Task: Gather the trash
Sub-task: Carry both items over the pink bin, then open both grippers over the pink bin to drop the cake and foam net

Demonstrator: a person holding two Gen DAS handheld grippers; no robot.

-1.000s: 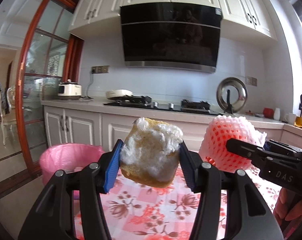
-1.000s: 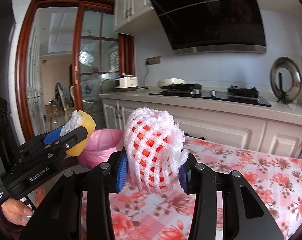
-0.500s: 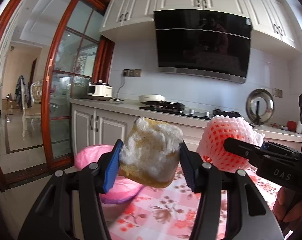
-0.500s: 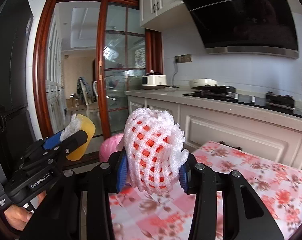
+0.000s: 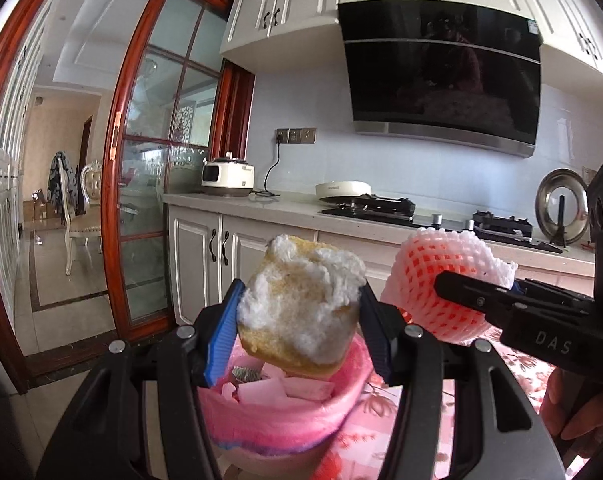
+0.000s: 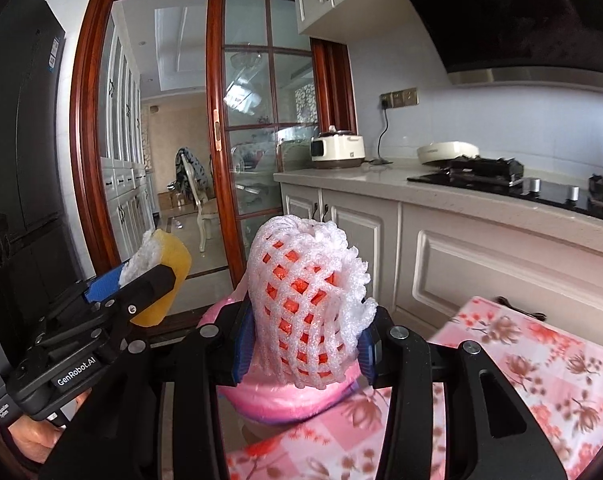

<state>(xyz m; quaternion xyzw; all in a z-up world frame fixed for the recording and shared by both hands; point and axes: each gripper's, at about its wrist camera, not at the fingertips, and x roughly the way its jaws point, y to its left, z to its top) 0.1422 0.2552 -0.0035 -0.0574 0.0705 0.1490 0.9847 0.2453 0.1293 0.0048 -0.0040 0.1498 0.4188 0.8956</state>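
Observation:
My left gripper (image 5: 297,332) is shut on a worn yellow sponge with a frayed white face (image 5: 301,304), held just above the pink-lined trash bin (image 5: 277,424). Paper scraps lie inside that bin. My right gripper (image 6: 305,340) is shut on a white foam fruit net with red showing through (image 6: 307,300), beside the sponge and over the bin (image 6: 285,400) rim. In the right wrist view the left gripper (image 6: 141,284) with the sponge (image 6: 165,276) sits at the left. The right gripper's finger and foam net (image 5: 437,280) appear at the right of the left wrist view.
A table with a pink floral cloth (image 6: 533,376) lies to the right of the bin. White cabinets and a counter (image 5: 285,208) with a cooker and gas hob run behind. A wood-framed glass sliding door (image 5: 153,176) stands at the left. A hand (image 5: 577,412) grips the right tool.
Both grippers have swung left from over the floral table to the pink bin, which now sits directly under the sponge and foam net. Both grips are unchanged.

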